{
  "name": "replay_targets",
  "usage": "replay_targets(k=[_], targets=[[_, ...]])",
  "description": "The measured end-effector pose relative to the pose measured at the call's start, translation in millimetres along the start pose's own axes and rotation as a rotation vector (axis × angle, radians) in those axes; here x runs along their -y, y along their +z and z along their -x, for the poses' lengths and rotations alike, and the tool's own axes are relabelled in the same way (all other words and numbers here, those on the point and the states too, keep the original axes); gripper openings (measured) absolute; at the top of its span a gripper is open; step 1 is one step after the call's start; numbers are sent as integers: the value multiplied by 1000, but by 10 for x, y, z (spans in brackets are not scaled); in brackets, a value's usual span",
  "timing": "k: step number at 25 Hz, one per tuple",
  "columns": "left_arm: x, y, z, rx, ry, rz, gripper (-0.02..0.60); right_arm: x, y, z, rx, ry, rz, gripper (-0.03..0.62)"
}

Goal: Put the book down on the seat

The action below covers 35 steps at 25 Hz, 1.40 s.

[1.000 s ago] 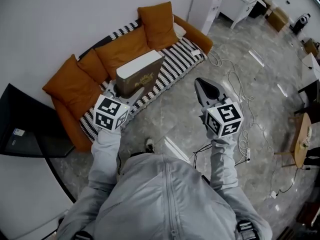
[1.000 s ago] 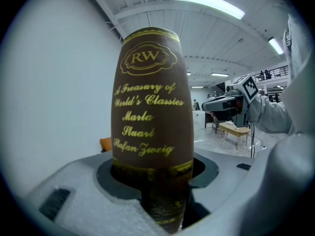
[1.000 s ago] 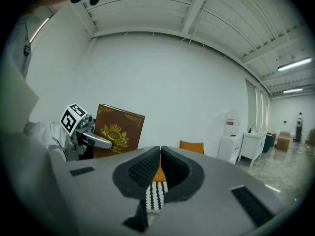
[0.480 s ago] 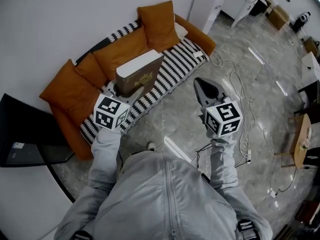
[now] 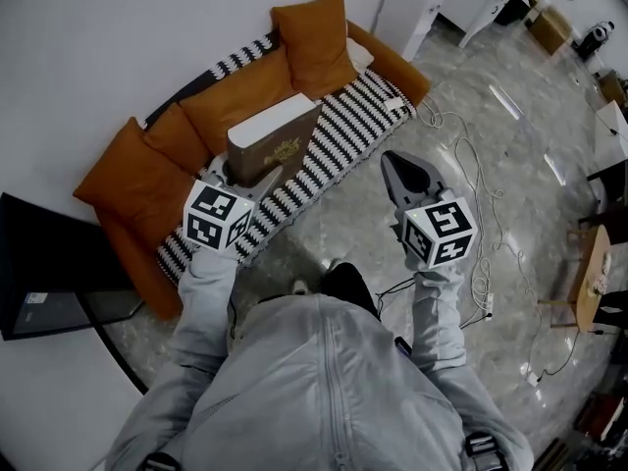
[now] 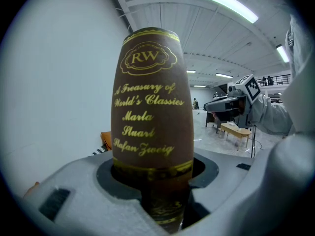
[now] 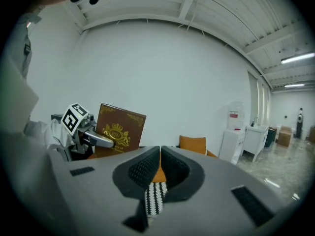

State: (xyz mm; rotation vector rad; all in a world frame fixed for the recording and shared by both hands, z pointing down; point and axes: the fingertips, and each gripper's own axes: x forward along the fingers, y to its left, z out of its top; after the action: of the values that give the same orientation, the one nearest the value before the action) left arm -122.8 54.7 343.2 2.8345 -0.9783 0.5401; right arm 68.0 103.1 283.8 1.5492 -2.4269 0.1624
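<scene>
A thick brown book [image 5: 272, 145] with gold lettering and white page edges stands upright in my left gripper [image 5: 247, 175], which is shut on its lower end. It hangs over the striped black-and-white blanket [image 5: 334, 135] on the seat of the orange sofa [image 5: 147, 170]. In the left gripper view the book's spine [image 6: 152, 107] fills the middle, clamped between the jaws of the left gripper [image 6: 160, 186]. My right gripper [image 5: 391, 163] is shut and holds nothing, out over the marble floor to the right of the sofa. From the right gripper view [image 7: 160, 154] I see the book [image 7: 120, 129] at left.
Orange cushions [image 5: 312, 37] line the sofa back against the white wall. A white cabinet [image 5: 407, 3] stands beyond the sofa's right end. White cables [image 5: 471, 175] trail over the floor. A black panel [image 5: 44, 263] is at left, a small wooden table [image 5: 592, 275] at far right.
Both grippers have hardly moved and the book stays held. The view has shifted a little toward the sofa, and a dark shoe now shows below, between the arms.
</scene>
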Motion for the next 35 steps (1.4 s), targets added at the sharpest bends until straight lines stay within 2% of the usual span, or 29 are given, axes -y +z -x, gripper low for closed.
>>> replay_targets(k=[7, 18, 27, 35], targets=[[-270, -35, -335, -29, 23, 27, 244, 299, -63, -393, -19, 31, -11, 31], [-873, -138, -1285, -111, 57, 72, 244, 1147, -292, -1440, -51, 100, -63, 31], [-1237, -559, -2082, -207, 27, 149, 244, 1717, -733, -2091, -145, 89, -103, 31], [-1494, -1035, -2754, -312, -10, 187, 244, 1999, -1160, -2573, -218, 102, -154, 31]])
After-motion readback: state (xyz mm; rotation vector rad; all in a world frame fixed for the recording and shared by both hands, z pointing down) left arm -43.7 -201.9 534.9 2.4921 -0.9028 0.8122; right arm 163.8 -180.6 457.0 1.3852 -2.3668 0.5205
